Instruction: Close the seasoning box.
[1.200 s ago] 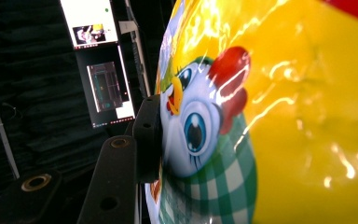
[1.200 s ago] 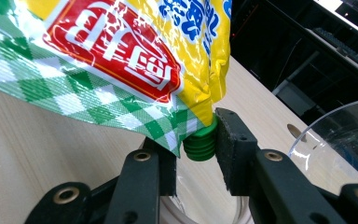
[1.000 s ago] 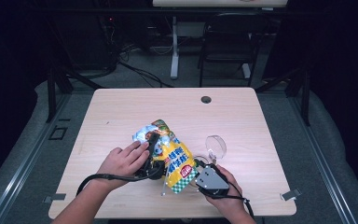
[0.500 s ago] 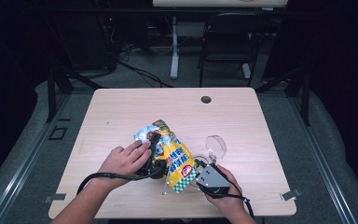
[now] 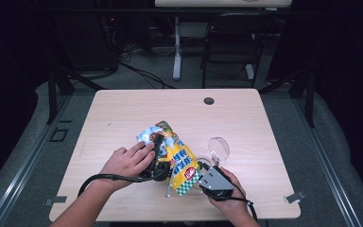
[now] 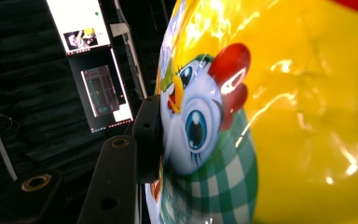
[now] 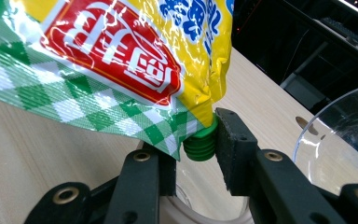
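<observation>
My left gripper [image 5: 157,144] is clamping the body of the yellow pouch [image 5: 179,161], holding it over the near middle of the table [image 5: 246,118]. My right gripper [image 7: 193,149] is squeezing the pouch's green spout [image 7: 201,142], beside a clear glass [image 5: 219,149].

High view looks down on the table [image 5: 123,113]; both claw views press close to the pouch [image 5: 182,158]

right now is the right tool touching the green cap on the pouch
Touching. In the right gripper view the right tool has its jaws on either side of the green cap, the right jaw pressed against it.
</observation>
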### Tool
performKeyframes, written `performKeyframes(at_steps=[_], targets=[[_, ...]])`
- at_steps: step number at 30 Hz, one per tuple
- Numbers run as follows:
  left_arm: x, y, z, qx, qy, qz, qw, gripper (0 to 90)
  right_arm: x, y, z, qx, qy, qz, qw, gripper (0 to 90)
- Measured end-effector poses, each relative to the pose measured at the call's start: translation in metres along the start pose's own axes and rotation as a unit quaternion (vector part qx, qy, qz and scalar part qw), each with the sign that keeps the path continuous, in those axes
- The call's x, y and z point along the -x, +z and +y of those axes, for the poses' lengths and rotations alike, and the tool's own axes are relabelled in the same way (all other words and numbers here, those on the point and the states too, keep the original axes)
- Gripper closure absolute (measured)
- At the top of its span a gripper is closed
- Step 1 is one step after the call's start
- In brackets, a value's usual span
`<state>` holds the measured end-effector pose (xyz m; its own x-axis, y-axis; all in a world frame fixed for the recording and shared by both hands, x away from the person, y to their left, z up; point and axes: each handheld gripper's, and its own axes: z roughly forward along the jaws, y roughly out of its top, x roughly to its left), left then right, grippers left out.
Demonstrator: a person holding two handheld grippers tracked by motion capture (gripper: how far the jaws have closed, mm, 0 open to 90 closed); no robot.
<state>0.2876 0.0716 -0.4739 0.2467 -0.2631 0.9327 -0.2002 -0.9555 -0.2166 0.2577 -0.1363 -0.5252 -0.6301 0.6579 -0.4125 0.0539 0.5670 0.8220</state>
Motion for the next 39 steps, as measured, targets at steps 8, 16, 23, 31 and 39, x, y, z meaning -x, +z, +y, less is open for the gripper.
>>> performKeyframes(at_steps=[8,16,23,31,39], targets=[[-0.0023,-0.0002,0.0018,0.0,0.005,-0.001,1.0,61.5,0.0003,-0.0008,0.0,-0.001,-0.003,-0.003,1.0,70.5],[-0.0029,-0.0001,0.0028,-0.002,0.013,-0.002,0.9999,61.4,-0.0008,0.0002,-0.0002,-0.003,-0.006,-0.004,1.0,70.5],[-0.0036,-0.0012,0.004,-0.005,0.019,0.003,0.9998,61.4,-0.0011,-0.0004,0.0001,-0.005,-0.01,-0.007,0.9999,70.5],[-0.0066,-0.0006,0.0066,-0.006,0.026,0.001,0.9996,61.4,-0.0004,-0.0007,-0.0006,-0.006,-0.011,-0.009,0.9999,70.5],[-0.0068,-0.0011,0.0081,-0.007,0.028,0.003,0.9996,61.4,0.0002,-0.0011,-0.0012,-0.005,-0.006,-0.01,0.9999,70.4]])
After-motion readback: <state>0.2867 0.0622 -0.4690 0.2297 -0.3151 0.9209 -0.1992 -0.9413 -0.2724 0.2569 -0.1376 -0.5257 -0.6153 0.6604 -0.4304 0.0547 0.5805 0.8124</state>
